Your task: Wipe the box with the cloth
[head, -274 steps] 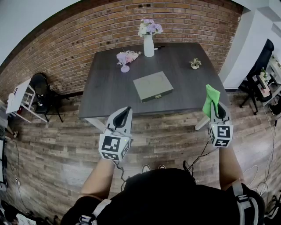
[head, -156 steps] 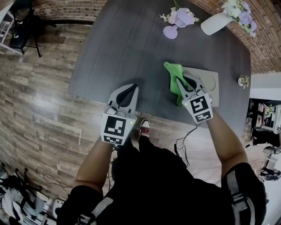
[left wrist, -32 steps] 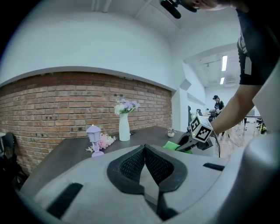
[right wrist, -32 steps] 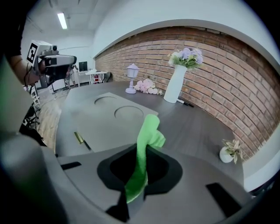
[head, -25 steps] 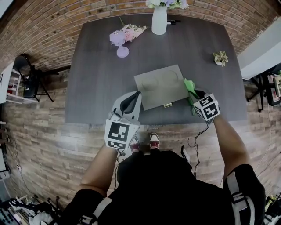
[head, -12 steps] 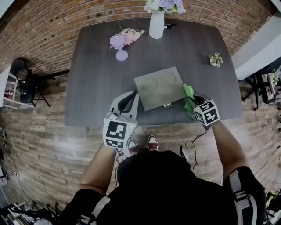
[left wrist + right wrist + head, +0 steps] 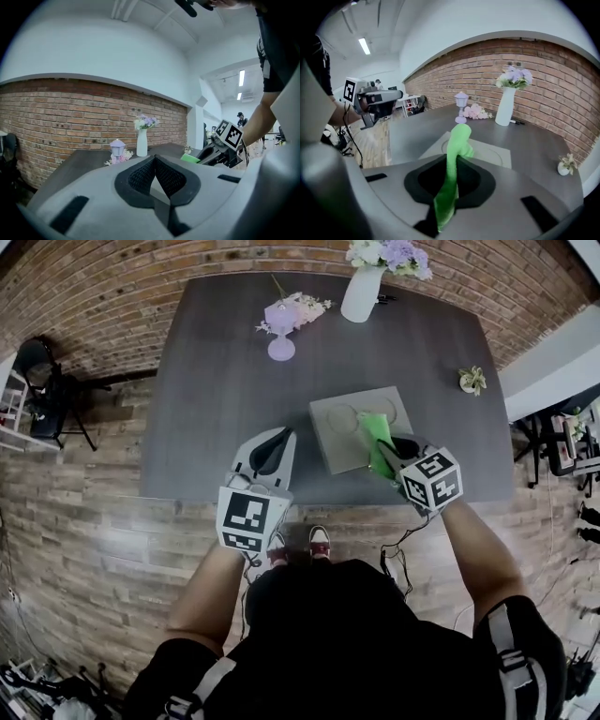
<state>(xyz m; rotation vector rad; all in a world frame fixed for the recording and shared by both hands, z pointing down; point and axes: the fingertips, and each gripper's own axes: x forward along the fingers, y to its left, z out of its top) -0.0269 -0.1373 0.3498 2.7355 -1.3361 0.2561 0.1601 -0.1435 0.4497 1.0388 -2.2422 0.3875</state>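
Observation:
A flat grey box (image 7: 342, 423) lies on the dark table (image 7: 216, 399) near its front edge, also seen in the right gripper view as the box (image 7: 490, 153). My right gripper (image 7: 384, 442) is shut on a green cloth (image 7: 377, 430), which sticks up over the box's near right part. In its own view the cloth (image 7: 457, 140) rises from between the jaws. My left gripper (image 7: 279, 437) hovers above the table's front edge, left of the box, jaws shut with nothing in them; its tips (image 7: 154, 158) meet.
A white vase of flowers (image 7: 364, 294) and a purple lantern with pink flowers (image 7: 280, 332) stand at the table's far side. A small potted plant (image 7: 472, 381) sits at the right. A black chair (image 7: 37, 390) stands on the wooden floor at left.
My right gripper has carried the cloth leftward, from the box's right edge to over its near right part. The left gripper stays by the front edge.

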